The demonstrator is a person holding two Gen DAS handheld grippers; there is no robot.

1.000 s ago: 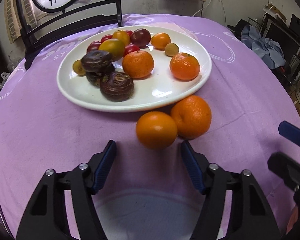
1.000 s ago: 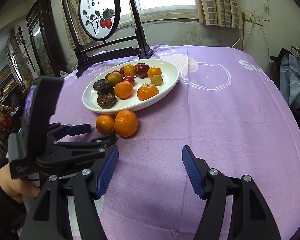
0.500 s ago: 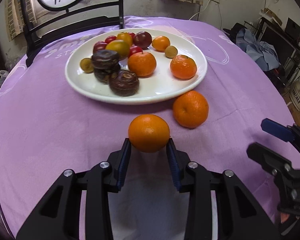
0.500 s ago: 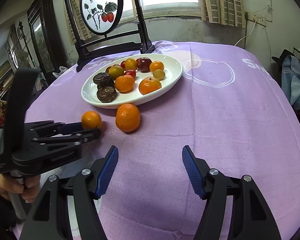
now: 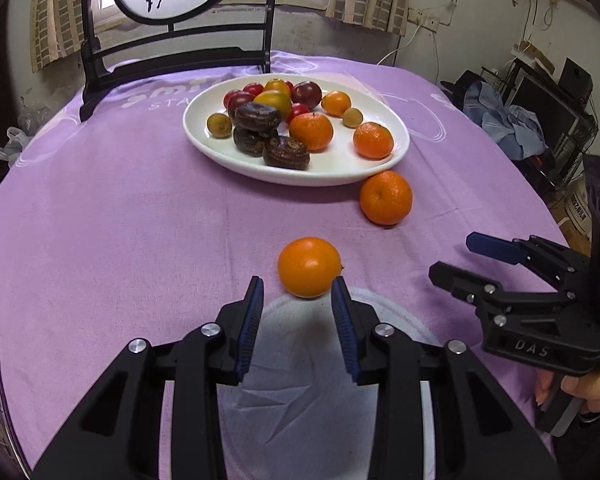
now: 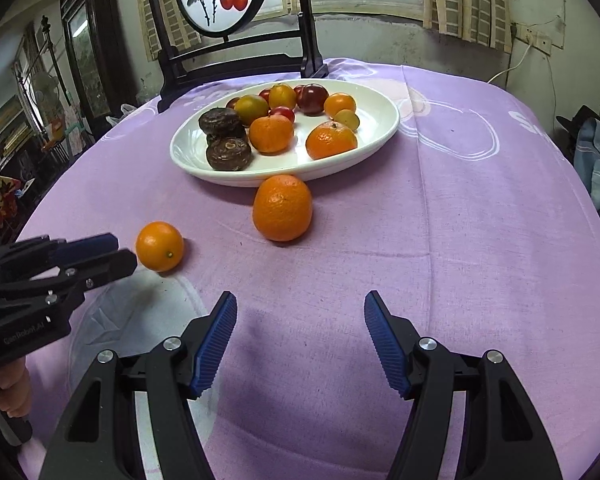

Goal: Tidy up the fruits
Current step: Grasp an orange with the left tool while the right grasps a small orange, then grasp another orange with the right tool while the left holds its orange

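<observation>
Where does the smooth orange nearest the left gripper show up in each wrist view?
Left wrist: the smooth orange sits centre frame, at the tips of the left gripper.
Right wrist: it lies at left, just past the left gripper's tips.
Shared landmark: the white plate behind it.

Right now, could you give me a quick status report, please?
Left gripper shut on small orange, at the fingertips. Right gripper open, empty. Larger orange on cloth beside plate.
</observation>
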